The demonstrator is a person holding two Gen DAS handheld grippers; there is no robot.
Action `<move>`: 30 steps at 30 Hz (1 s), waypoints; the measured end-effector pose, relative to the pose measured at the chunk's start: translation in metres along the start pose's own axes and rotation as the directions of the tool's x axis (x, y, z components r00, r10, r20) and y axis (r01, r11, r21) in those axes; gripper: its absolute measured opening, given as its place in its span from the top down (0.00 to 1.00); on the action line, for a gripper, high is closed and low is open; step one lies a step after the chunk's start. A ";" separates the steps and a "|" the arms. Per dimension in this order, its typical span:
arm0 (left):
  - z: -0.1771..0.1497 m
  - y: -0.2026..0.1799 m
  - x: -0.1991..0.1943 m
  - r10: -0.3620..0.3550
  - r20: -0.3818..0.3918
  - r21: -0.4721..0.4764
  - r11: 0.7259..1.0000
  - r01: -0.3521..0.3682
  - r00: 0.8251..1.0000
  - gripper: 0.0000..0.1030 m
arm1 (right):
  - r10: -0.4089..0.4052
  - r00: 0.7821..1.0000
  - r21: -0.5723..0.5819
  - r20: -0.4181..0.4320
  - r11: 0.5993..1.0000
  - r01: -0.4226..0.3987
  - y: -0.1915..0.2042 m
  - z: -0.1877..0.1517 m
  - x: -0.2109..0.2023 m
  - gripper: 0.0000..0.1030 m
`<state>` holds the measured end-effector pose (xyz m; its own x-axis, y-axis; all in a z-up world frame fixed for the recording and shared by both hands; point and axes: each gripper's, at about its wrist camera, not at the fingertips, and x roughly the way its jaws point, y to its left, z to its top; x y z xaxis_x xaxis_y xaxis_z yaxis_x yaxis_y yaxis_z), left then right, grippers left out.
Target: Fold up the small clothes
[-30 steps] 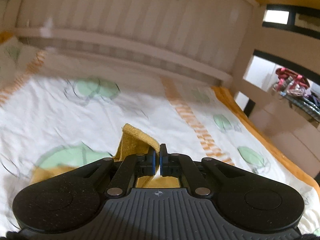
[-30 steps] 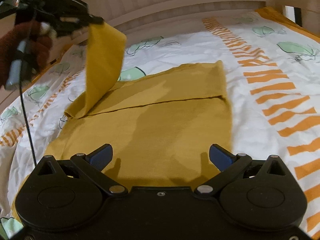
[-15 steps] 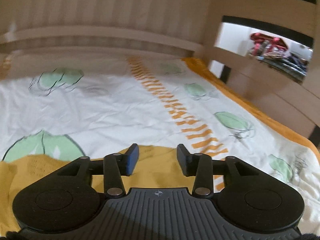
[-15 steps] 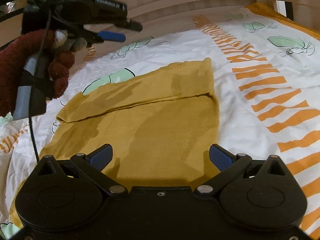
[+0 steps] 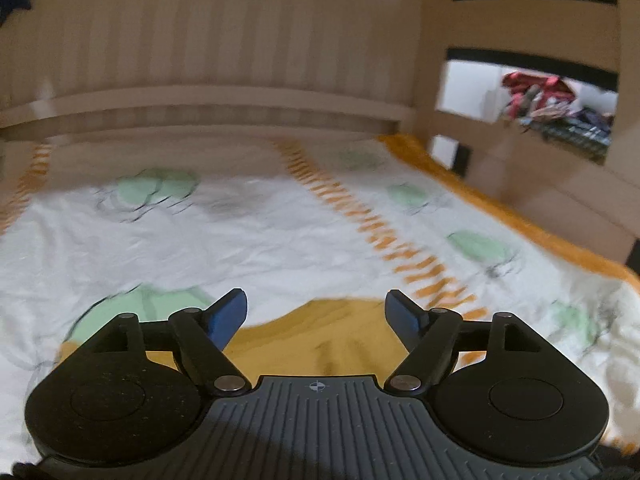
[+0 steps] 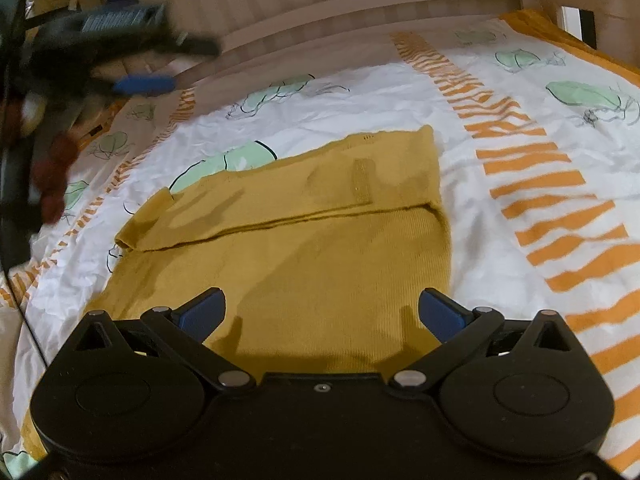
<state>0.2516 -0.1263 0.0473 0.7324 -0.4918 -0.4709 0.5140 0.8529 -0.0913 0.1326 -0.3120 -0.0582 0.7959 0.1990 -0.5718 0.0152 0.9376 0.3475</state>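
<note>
Mustard-yellow knit garment (image 6: 320,248) lies flat on the bed sheet (image 6: 360,92), which is white with green leaf prints and orange stripe bands. One flap (image 6: 304,188) is folded over along the far side, its edge running roughly left to right across the cloth; the fold's left end curls up slightly. Right gripper (image 6: 320,312) hovers over the near part of the garment, jaws spread wide, nothing between the pads, not touching the fabric as far as I can tell. Left gripper (image 5: 316,312) is up and to the left in the right wrist view, motion-blurred, in a dark red sleeve or glove (image 6: 52,176). Its jaws are opening, and nothing is between them; only the garment's far edge (image 5: 320,332) shows below them, lying on the sheet. Wooden slatted bed rail (image 5: 224,40) beyond.
</note>
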 end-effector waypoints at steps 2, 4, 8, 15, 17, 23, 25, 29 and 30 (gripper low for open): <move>-0.013 0.014 -0.003 0.053 -0.037 -0.003 0.999 -0.053 0.998 0.27 | 0.001 1.000 -0.006 0.004 1.000 0.000 0.001 0.004 0.001 0.00; -0.025 0.029 -0.006 0.098 -0.070 -0.007 0.995 -0.099 0.993 0.27 | 0.004 1.000 -0.006 0.006 1.000 -0.004 0.002 0.007 0.003 0.00; -0.051 0.062 -0.013 0.183 -0.123 -0.045 0.981 -0.190 0.975 0.27 | 0.010 1.000 -0.017 0.001 1.000 -0.010 0.005 0.011 0.009 0.00; -0.086 0.105 -0.023 0.312 -0.178 -0.077 0.941 -0.329 0.933 0.27 | 0.030 1.000 -0.031 0.003 0.999 -0.030 0.010 0.025 0.023 0.00; -0.093 0.110 -0.021 0.336 -0.188 -0.066 0.933 -0.353 0.923 0.27 | 0.036 0.999 -0.036 0.005 0.999 -0.035 0.012 0.030 0.027 0.00; -0.113 0.127 -0.017 0.366 -0.222 -0.076 0.917 -0.390 0.904 0.27 | 0.037 0.999 -0.054 0.018 0.998 -0.036 0.014 0.043 0.043 0.00; -0.119 0.131 -0.015 0.370 -0.231 -0.082 0.914 -0.397 0.900 0.27 | 0.039 0.999 -0.061 0.024 0.997 -0.038 0.013 0.048 0.048 0.00; -0.133 0.137 -0.009 0.371 -0.259 -0.096 0.909 -0.406 0.892 0.27 | 0.045 0.998 -0.079 0.044 0.996 -0.041 0.012 0.056 0.060 0.00; -0.136 0.138 -0.009 0.368 -0.256 -0.105 0.909 -0.404 0.894 0.26 | 0.041 0.998 -0.089 0.048 0.995 -0.037 0.012 0.058 0.064 0.00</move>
<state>0.2554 0.0200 -0.0804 0.7294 -0.0806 -0.6793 0.1241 0.9922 0.0155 0.2189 -0.3049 -0.0472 0.8239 0.2236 -0.5207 -0.0679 0.9512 0.3011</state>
